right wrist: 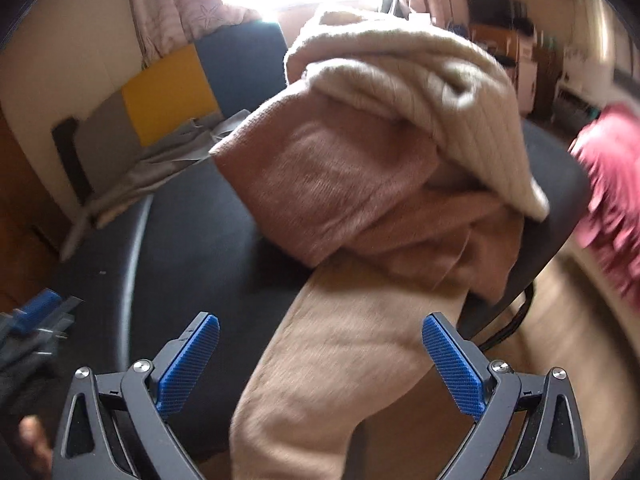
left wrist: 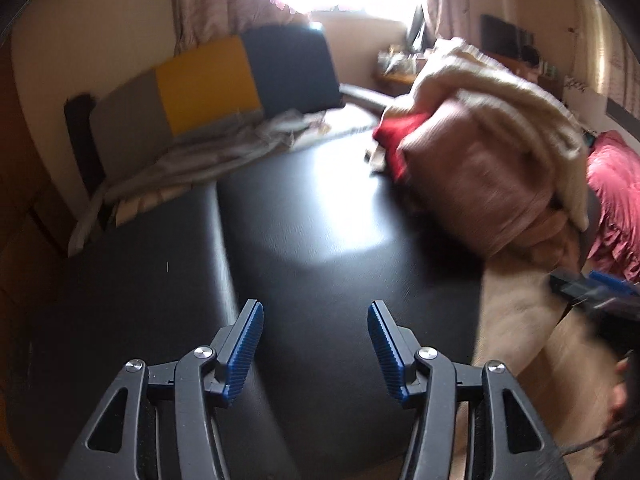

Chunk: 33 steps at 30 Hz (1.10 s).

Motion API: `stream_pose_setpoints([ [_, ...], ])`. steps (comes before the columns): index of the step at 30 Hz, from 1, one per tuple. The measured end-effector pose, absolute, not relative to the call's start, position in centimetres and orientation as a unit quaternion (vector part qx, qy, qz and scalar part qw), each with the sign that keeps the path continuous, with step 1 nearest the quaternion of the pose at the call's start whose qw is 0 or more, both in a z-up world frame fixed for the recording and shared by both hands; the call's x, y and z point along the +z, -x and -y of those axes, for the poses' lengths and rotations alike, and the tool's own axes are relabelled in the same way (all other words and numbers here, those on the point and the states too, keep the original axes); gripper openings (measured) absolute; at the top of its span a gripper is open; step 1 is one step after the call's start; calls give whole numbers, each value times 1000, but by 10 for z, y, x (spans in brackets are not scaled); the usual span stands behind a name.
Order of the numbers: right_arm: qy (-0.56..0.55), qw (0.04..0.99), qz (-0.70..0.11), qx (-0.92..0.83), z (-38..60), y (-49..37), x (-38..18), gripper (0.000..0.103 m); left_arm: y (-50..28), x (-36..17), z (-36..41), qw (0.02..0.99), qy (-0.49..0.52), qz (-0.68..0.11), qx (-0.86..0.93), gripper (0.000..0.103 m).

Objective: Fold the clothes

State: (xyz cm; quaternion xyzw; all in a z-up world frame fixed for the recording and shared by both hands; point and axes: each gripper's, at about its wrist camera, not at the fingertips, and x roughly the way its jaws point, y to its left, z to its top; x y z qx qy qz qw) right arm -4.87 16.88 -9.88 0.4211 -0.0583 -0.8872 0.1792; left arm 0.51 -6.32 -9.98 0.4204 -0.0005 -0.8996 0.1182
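- Clothes pile (right wrist: 360, 160) heaped on black table (left wrist: 280, 220): cream knit on top, pink and beige below, beige hanging off at 6 o'clock.
- Left gripper (left wrist: 316, 344) jaws apart, empty.
- Right gripper (right wrist: 320, 360) jaws apart, empty.

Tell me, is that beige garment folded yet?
Not folded: the beige garment trails loose off the black table, under the heaped pile.
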Motion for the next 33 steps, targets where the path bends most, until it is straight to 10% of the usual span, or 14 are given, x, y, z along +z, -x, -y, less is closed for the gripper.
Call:
stream_pose_setpoints([
  [21,-361,92,192,-908,-285,212,-40,103,19,-197,135,84,-527,-141,-834,69],
  [25,-384,181,271,-864,-275,239,-57,103,26,-201,129,83,-526,-120,-838,76],
  [33,-425,339,140,-828,-200,148,-82,103,59,-150,121,20,-478,-136,-867,62],
])
